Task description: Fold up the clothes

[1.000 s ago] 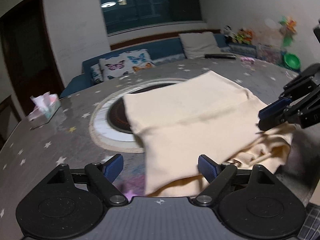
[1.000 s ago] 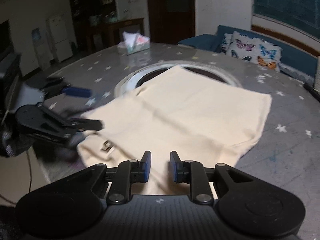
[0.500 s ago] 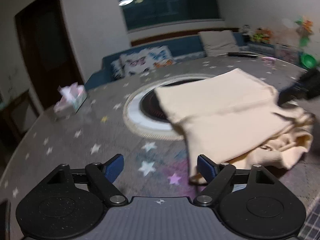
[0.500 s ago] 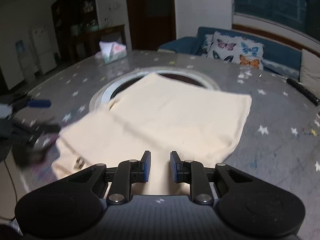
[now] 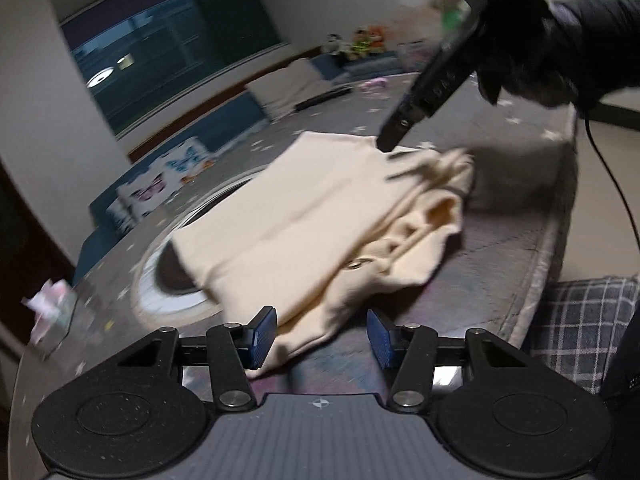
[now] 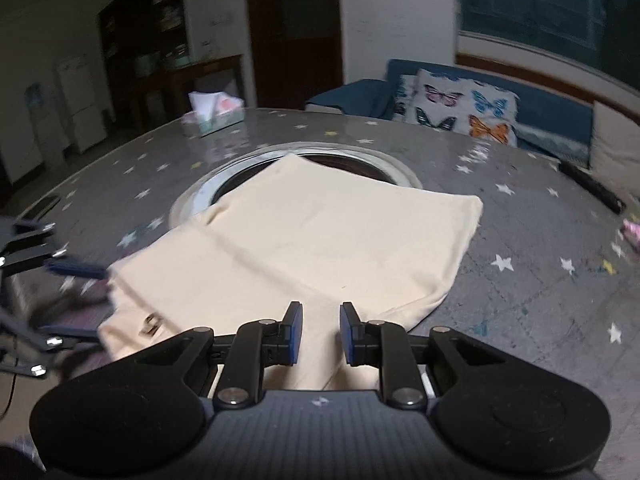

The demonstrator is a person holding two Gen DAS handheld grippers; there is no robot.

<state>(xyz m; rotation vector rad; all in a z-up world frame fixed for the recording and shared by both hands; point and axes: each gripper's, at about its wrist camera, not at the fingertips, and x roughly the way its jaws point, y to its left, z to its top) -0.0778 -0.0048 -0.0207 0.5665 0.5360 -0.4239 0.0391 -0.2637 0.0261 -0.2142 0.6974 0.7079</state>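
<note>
Your left wrist view is smeared by motion: the cream folded cotton garment (image 5: 320, 216) has soft edges, and its small metal fitting (image 5: 354, 265) is unreadable. The round recessed black hotplate (image 6: 340, 160) lies half hidden under cloth. Your left gripper (image 6: 76, 300) is blurred and cut off at the frame edge.

desk (image 6: 520, 292): round, grey, star-patterned | centre: ringed dark circular inset (image 6: 352, 160) | cream folded garment (image 6: 320, 236) flat on top, its far corner over the inset | tissue box (image 6: 214, 114) at far edge | dark remote (image 6: 592, 190) and small pink item (image 6: 632, 230) on the right
</note>
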